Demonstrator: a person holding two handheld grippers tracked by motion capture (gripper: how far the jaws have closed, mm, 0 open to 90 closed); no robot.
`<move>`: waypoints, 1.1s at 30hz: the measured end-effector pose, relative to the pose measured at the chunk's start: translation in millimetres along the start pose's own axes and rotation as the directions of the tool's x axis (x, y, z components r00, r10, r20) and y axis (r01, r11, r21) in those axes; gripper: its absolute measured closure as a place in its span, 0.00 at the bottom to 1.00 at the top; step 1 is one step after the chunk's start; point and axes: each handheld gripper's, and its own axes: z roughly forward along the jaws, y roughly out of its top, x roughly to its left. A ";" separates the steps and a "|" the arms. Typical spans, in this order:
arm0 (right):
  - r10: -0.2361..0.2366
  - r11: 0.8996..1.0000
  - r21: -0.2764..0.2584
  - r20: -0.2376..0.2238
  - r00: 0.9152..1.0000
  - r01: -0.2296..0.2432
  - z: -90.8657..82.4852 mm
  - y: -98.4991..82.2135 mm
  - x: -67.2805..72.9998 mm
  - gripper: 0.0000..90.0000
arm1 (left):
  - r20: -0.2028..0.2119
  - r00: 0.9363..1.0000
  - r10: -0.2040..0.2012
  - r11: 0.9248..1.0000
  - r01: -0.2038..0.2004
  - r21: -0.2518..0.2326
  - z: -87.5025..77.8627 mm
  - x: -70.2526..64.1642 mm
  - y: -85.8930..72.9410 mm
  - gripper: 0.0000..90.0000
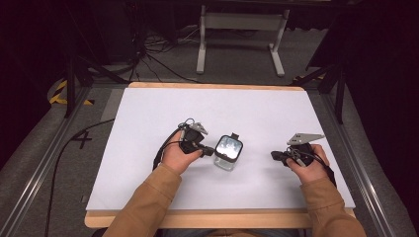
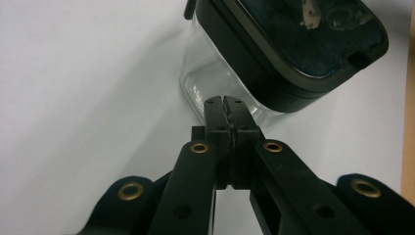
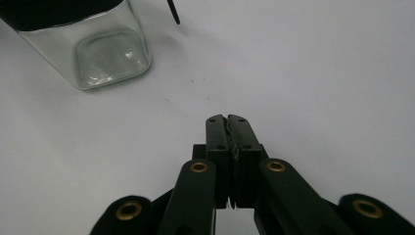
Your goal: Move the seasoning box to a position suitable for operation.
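Square clear glass jar [image 1: 228, 152] with black lid, standing just ahead of left gripper [image 2: 225, 100], jaws pressed together at its wall; well apart from right gripper [image 3: 227, 119], likewise closed, empty.

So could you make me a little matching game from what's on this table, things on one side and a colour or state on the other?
Things:
1. jar
2. lid
3. left gripper
4. table

Descriptions:
a. white surface
b. clear glass, square
c. shut, tips at the glass
d. black, sitting on top

Pairs: 1-b, 2-d, 3-c, 4-a
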 end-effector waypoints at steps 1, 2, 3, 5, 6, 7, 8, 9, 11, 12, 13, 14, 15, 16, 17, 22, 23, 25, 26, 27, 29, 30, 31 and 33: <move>-0.002 1.000 0.000 0.000 1.000 0.002 0.2 0.1 0.2 0.99 | 0.003 1.000 0.006 1.000 -0.006 0.009 1.0 -1.1 0.4 1.00; -0.002 1.000 0.000 0.000 1.000 0.002 0.2 0.1 0.2 0.99 | 0.003 1.000 0.006 1.000 -0.006 0.009 1.0 -1.1 0.4 1.00; -0.002 1.000 0.001 -0.001 1.000 0.002 0.2 0.2 0.3 0.99 | 0.005 1.000 0.001 1.000 -0.001 0.013 1.7 -2.4 0.5 1.00; -0.003 1.000 0.001 0.000 1.000 0.003 0.1 0.2 0.6 0.99 | 0.011 1.000 0.008 1.000 -0.009 0.024 3.5 -4.8 1.3 1.00; -0.003 1.000 0.000 0.000 1.000 0.003 0.1 0.2 0.6 0.99 | 0.017 1.000 0.021 0.999 -0.022 0.036 4.1 -5.4 2.0 1.00; -0.003 1.000 -0.001 -0.001 1.000 0.003 0.0 0.2 0.7 0.99 | 0.025 0.999 0.028 0.998 -0.030 0.052 4.8 -6.8 2.5 0.99; -0.004 1.000 0.001 -0.003 1.000 0.004 0.1 0.3 0.7 0.99 | 0.030 0.999 0.035 0.997 -0.037 0.062 5.7 -8.3 3.1 0.99; -0.004 1.000 0.002 -0.004 1.000 0.004 0.6 0.2 1.0 0.99 | 0.036 0.999 0.040 0.996 -0.043 0.074 6.3 -9.6 3.6 0.99; -0.002 1.000 0.001 -0.006 1.000 0.002 0.8 0.3 1.4 0.99 | 0.042 0.998 0.045 0.996 -0.048 0.079 7.8 -11.3 4.0 1.00; -0.002 1.000 0.003 -0.008 1.000 0.002 1.2 0.4 1.9 0.99 | 0.045 0.998 0.051 0.995 -0.055 0.085 8.3 -12.0 4.5 1.00; -0.003 1.000 0.001 -0.007 1.000 0.003 1.6 0.4 2.1 0.99 | 0.049 0.997 0.053 0.994 -0.058 0.088 9.5 -13.7 5.0 0.99; -0.006 1.000 0.003 -0.007 1.000 0.006 1.7 0.5 2.2 0.99 | 0.053 0.997 0.056 0.993 -0.061 0.099 9.7 -15.0 5.6 0.99; -0.006 1.000 0.003 -0.008 1.000 0.006 1.6 0.5 2.4 0.99 | 0.056 0.996 0.063 0.993 -0.068 0.101 11.1 -17.0 6.1 0.99; -0.006 1.000 0.003 -0.008 1.000 0.006 1.6 0.5 2.4 0.99 | 0.056 0.996 0.063 0.993 -0.068 0.101 11.1 -17.0 6.1 0.99; -0.006 1.000 0.003 -0.007 1.000 0.006 1.6 0.5 2.4 0.99 | 0.061 0.996 0.066 0.992 -0.073 0.106 11.5 -17.8 6.7 0.99; -0.007 1.000 0.006 -0.007 1.000 0.007 2.2 0.5 2.6 0.99 | 0.072 0.995 0.076 0.990 -0.084 0.117 14.7 -22.6 8.4 0.99; -0.008 1.000 0.006 -0.008 1.000 0.008 2.5 0.5 2.7 0.99 | 0.071 0.995 0.076 0.989 -0.085 0.121 14.8 -23.1 8.6 0.99; -0.009 1.000 0.009 -0.009 1.000 0.010 2.7 0.5 2.9 0.99 | 0.071 0.995 0.074 0.990 -0.082 0.119 14.6 -22.9 8.4 0.98; -0.010 1.000 0.009 -0.010 1.000 0.010 2.9 0.5 2.8 0.99 | 0.074 0.995 0.072 0.990 -0.080 0.114 14.4 -22.7 8.3 0.98; -0.010 1.000 0.009 -0.010 1.000 0.010 2.9 0.4 2.8 0.99 | 0.066 0.995 0.069 0.990 -0.076 0.118 12.9 -22.9 8.3 0.98; -0.009 1.000 0.008 -0.011 1.000 0.009 2.7 0.5 2.7 0.99 | 0.050 0.996 0.070 0.990 -0.076 0.121 10.6 -22.6 8.8 0.97; -0.009 1.000 0.008 -0.011 1.000 0.009 2.7 0.5 2.7 0.99 | 0.050 0.996 0.070 0.990 -0.076 0.121 10.6 -22.6 8.8 0.96; -0.008 1.000 0.006 -0.011 1.000 0.009 2.7 0.6 2.5 0.99 | 0.047 0.997 0.067 0.990 -0.072 0.123 7.6 -22.1 9.3 0.96; -0.009 1.000 0.009 -0.012 1.000 0.009 2.8 0.4 2.4 0.99 | 0.039 0.997 0.065 0.992 -0.069 0.105 1.8 -21.7 10.2 0.95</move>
